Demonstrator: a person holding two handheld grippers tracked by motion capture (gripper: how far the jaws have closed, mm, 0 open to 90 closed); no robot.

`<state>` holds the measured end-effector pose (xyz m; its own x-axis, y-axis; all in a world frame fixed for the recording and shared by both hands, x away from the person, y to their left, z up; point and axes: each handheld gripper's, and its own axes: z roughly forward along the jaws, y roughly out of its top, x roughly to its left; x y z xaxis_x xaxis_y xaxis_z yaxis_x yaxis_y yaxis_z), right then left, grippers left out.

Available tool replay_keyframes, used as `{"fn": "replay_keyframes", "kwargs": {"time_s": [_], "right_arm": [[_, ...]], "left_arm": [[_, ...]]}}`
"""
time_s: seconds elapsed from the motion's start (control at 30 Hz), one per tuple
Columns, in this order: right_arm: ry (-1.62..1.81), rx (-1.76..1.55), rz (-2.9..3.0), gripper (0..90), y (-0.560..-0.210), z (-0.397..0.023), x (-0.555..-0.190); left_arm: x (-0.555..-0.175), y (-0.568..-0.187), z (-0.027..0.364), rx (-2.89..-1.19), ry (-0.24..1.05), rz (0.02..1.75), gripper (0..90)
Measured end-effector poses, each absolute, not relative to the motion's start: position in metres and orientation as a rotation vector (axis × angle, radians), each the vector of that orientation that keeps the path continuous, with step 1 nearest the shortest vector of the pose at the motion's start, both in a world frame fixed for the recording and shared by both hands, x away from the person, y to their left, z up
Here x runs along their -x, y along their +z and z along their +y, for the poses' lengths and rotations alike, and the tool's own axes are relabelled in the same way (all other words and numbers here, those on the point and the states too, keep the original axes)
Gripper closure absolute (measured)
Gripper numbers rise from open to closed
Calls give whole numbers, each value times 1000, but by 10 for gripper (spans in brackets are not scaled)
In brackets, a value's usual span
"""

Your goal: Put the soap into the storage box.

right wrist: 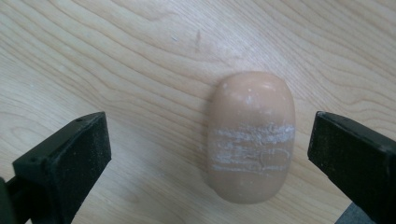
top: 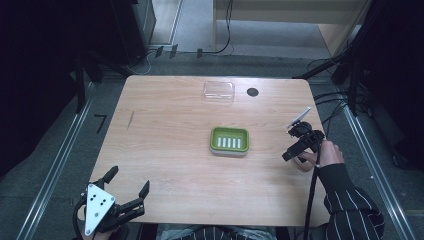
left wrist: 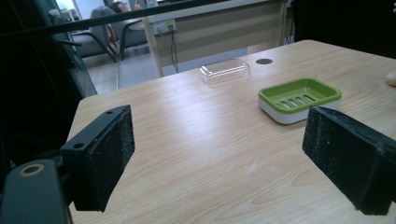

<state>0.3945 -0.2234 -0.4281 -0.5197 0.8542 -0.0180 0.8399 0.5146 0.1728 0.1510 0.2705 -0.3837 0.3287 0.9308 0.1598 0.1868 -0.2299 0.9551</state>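
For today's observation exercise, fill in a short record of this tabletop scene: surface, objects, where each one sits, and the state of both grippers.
surface: wooden table
soap dish: green soap dish, near the table's middle, empty
clear lid: clear plastic lid, at the far edge, beside a dark round hole
soap: tan bar of soap, lying flat on the wood, white scuff lines across it
left gripper: left gripper, open, at the near left corner, holding nothing
right gripper: right gripper, open, jaws either side of the soap, not touching it

No readable text, label, brand, number or sign shows on anything in these views.
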Motion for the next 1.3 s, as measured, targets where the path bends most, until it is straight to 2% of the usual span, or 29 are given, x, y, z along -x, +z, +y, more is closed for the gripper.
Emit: {"fn": "replay_keyframes", "kwargs": {"time_s": [0.33, 0.9, 1.0, 1.03, 1.3], "right_arm": [[192, -1565, 2657, 5, -445, -242, -400], [160, -1587, 2685, 29, -462, -250, -407], [161, -1605, 2689, 93, -463, -251, -407], [161, -1612, 2683, 150, -463, -251, -407], [146, -1613, 2674, 231, -466, -253, -408]], "left_arm": [[-151, -384, 271, -1647, 993, 1025, 96], [-152, -384, 269, -1659, 993, 1018, 96], [-151, -384, 270, -1656, 992, 1023, 96], [-151, -384, 271, -1653, 993, 1023, 96], [-151, -384, 270, -1660, 993, 1020, 96]]}}
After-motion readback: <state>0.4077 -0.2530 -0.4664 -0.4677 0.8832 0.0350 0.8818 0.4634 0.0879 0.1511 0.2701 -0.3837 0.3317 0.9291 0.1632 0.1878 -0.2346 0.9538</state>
